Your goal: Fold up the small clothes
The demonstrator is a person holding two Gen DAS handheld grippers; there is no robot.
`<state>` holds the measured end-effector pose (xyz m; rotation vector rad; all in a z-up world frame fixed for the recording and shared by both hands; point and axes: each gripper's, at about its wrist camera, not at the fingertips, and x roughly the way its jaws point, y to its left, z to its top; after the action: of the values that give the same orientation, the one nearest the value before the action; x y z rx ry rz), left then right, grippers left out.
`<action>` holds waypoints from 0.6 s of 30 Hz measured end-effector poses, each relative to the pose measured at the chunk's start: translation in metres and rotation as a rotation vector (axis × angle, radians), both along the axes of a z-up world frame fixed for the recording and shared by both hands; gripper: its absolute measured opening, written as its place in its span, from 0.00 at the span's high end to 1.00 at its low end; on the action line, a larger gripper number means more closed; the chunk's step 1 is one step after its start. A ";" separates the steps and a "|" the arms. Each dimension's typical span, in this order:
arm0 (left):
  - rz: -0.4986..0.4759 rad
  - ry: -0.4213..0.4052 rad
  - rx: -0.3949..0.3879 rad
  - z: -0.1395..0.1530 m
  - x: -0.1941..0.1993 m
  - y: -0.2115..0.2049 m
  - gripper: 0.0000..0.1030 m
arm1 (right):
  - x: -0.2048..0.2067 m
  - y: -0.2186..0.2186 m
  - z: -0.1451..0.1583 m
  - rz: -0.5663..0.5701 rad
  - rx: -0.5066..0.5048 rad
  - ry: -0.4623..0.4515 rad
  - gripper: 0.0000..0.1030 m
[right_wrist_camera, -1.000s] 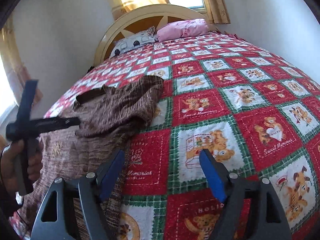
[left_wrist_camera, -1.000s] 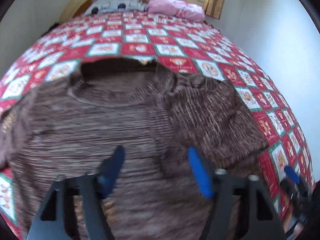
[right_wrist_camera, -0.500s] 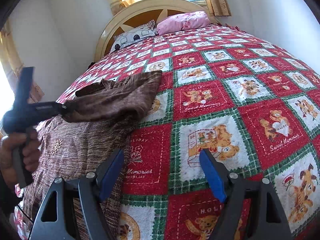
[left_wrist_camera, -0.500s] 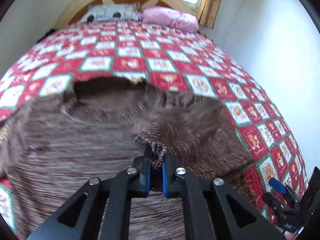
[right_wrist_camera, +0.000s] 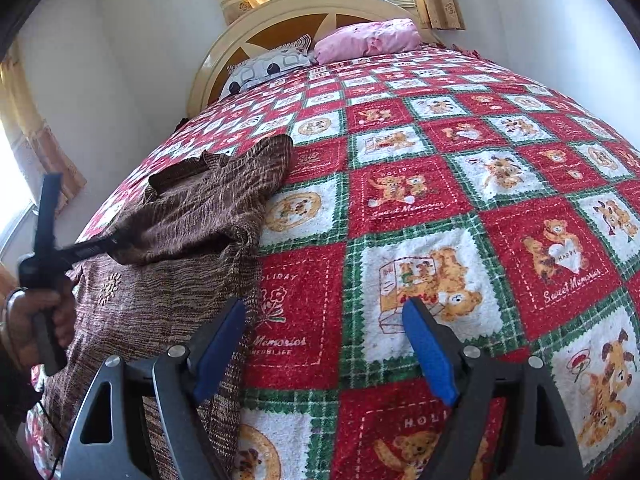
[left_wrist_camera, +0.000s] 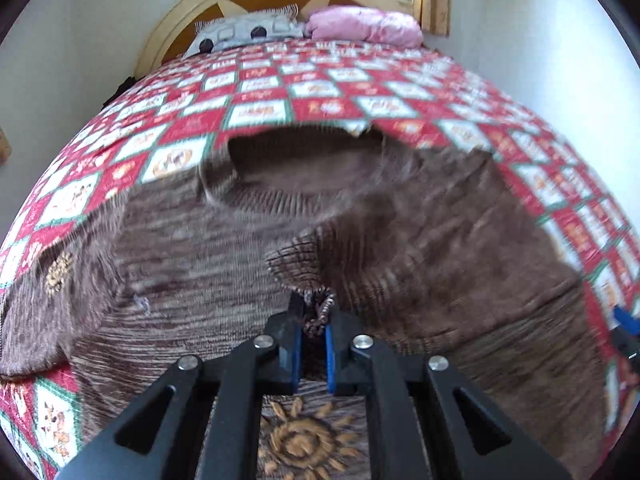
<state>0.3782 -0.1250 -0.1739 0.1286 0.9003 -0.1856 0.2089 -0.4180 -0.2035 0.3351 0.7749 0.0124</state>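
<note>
Lying flat on the red-and-green teddy-bear patchwork bedspread, the brown marled knit sweater has its sleeve cuff pinched tight between the left gripper fingers. The right gripper hangs wide apart over the bedspread beside the sweater's hem, holding nothing.
</note>
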 end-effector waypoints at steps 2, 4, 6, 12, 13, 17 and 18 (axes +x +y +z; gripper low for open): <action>0.019 -0.017 -0.013 -0.004 -0.002 0.002 0.86 | 0.000 0.000 0.000 0.000 0.001 -0.002 0.21; 0.016 -0.012 -0.021 -0.002 -0.004 0.002 0.74 | -0.002 0.000 0.002 -0.005 -0.002 -0.015 0.21; 0.016 -0.007 -0.031 0.003 -0.008 0.005 0.56 | -0.005 0.001 0.008 -0.023 -0.027 -0.026 0.21; 0.072 -0.131 0.018 0.018 -0.019 0.031 0.32 | 0.016 0.052 0.052 0.127 -0.145 -0.117 0.21; 0.106 -0.141 0.003 0.021 -0.014 0.039 0.32 | 0.024 0.063 0.058 0.162 -0.157 -0.135 0.21; 0.159 -0.068 -0.127 0.020 0.008 0.058 0.32 | 0.067 0.099 0.064 0.267 -0.169 -0.145 0.21; 0.160 -0.032 -0.173 0.016 0.014 0.061 0.34 | 0.078 0.104 0.059 0.267 -0.176 -0.124 0.21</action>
<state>0.3925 -0.0644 -0.1577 -0.1007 0.8544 -0.1119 0.2871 -0.3138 -0.1443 0.0608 0.6880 0.2133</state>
